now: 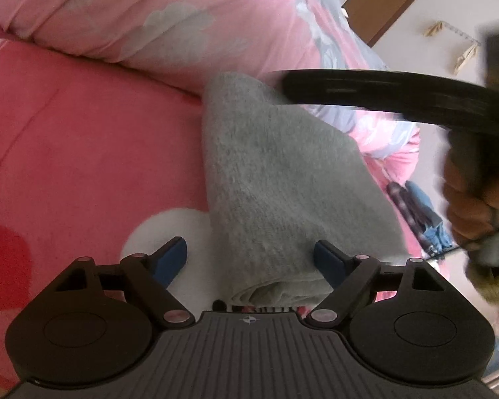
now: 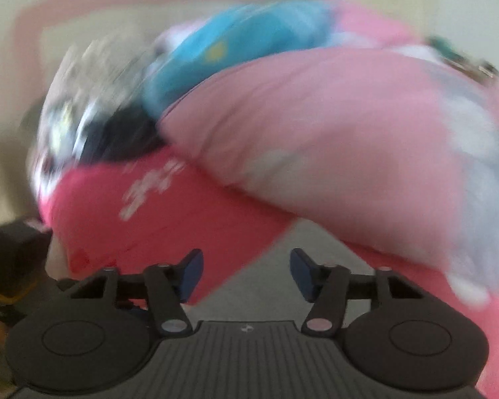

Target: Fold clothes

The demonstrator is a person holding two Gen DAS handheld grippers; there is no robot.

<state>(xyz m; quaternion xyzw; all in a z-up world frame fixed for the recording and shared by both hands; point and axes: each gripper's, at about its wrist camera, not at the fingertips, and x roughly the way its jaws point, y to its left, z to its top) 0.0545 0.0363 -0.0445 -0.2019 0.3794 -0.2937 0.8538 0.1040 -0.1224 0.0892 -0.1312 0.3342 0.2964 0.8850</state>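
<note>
Grey garment: knit fabric, lies on the bed sheet as a narrow multi-layer bundle; layered edge visible at the near end, betw. the left gripper's fingers. Far end runs up to the pink quilt.

Left gripper: jaws wide, straddling the near end of the garment; no clamp on the fabric evident. Right gripper: jaws wide, nothing betw. them; right wrist view motion-blurred, faces quilt and pillows, garment not in that view.

A dark curved bar crosses above the garment's far end; a hand grips a device at right edge.

Step, est.: garment is folded compact; fits either a further fold pending or a finished bundle just let go. Pictures don't settle which.
</note>
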